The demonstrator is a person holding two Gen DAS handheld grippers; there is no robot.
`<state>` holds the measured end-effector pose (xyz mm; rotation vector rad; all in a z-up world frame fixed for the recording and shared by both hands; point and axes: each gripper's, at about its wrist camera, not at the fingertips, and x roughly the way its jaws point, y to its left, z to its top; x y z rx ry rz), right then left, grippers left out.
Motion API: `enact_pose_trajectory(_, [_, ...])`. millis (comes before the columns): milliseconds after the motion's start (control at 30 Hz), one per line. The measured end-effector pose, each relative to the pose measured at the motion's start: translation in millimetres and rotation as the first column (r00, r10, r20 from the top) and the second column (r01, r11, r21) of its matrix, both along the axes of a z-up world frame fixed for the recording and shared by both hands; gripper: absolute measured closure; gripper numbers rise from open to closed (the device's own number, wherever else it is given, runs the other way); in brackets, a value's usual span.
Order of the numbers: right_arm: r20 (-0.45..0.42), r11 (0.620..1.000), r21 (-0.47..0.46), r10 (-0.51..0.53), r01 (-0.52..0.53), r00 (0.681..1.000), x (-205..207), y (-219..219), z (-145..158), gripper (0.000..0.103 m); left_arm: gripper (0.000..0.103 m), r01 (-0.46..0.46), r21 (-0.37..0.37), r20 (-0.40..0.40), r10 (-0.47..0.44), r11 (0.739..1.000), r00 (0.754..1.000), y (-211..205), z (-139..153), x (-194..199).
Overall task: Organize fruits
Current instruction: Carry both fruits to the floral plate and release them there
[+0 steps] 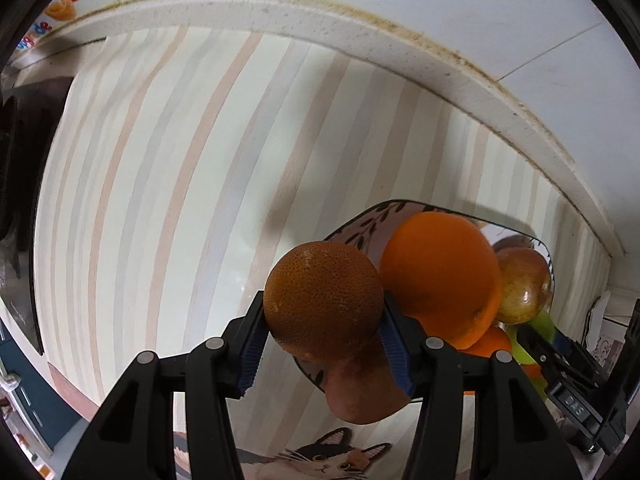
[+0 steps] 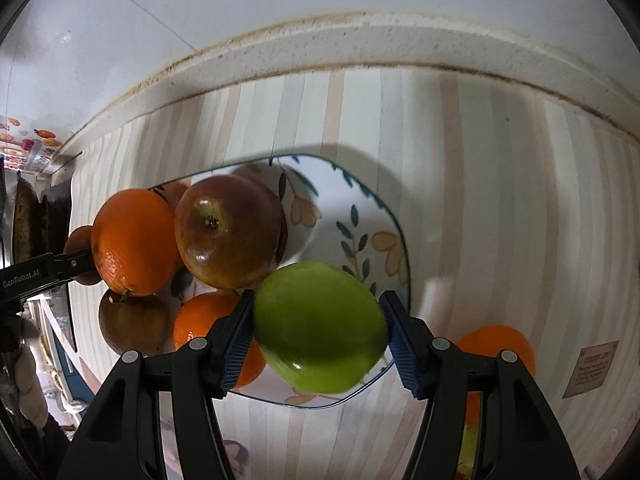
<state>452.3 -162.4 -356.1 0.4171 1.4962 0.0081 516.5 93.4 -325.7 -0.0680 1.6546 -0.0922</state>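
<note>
Left gripper point(image 1: 324, 336) is clamped on a dull, dimpled orange point(image 1: 323, 300), both blue pads pressed tight against its sides, hanging just beside the edge of the floral plate point(image 2: 360, 216) on the striped bench point(image 1: 160, 200). Right gripper point(image 2: 320, 336) is over the near part of the plate with a green apple point(image 2: 320, 326) between its pads; the left pad sits right at the skin, while there's a thin gap on the right side, so the jaws look just apart and not squeezing. On the plate there's a bright orange point(image 2: 134, 240) touching a reddish-brown apple point(image 2: 228, 232), plus another orange point(image 2: 208, 324) lower down, partly hidden behind the gripper. One more brownish apple point(image 2: 132, 324) sits near the plate's left edge.
</note>
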Motion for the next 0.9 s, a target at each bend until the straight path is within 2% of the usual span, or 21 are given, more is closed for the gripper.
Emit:
enact_pose_trajectory(33, [0.001,1.0,0.001,0.005,-0.005,1.0,0,0,2,0.022,0.052,-0.001,0.001,-0.007,0.001,1.0,1.0,1,-2,-1])
enact_pose_trajectory(133, [0.0,1.0,0.003,0.013,-0.013,1.0,2,5,5,0.014,0.045,-0.015,-0.008,-0.012,0.015,1.0,1.0,3,-2,-2])
enact_pose_trajectory(200, [-0.003,1.0,-0.001,0.017,-0.017,1.0,2,7,7,0.012,0.029,-0.018,-0.005,-0.005,0.018,1.0,1.0,2,-1,-4])
enact_pose_trajectory(267, [-0.005,1.0,-0.008,0.021,-0.021,1.0,3,9,10,0.01,0.018,-0.02,0.005,0.009,0.02,1.0,1.0,3,2,-6])
enact_pose_trajectory(300, [-0.007,1.0,-0.015,0.024,-0.024,1.0,2,10,12,0.01,0.017,-0.023,0.007,0.012,0.023,1.0,1.0,6,4,-8])
enact_pose_trajectory(567, [0.012,0.995,-0.075,0.063,-0.062,0.998,-7,17,34,0.01,0.017,-0.047,0.048,0.078,0.044,0.998,0.996,9,26,-25])
enact_pose_trajectory(900, [0.074,0.981,-0.135,0.149,-0.138,0.986,-47,38,65,0.01,0.017,-0.004,0.095,0.207,-0.016,0.995,0.978,-16,66,-87])
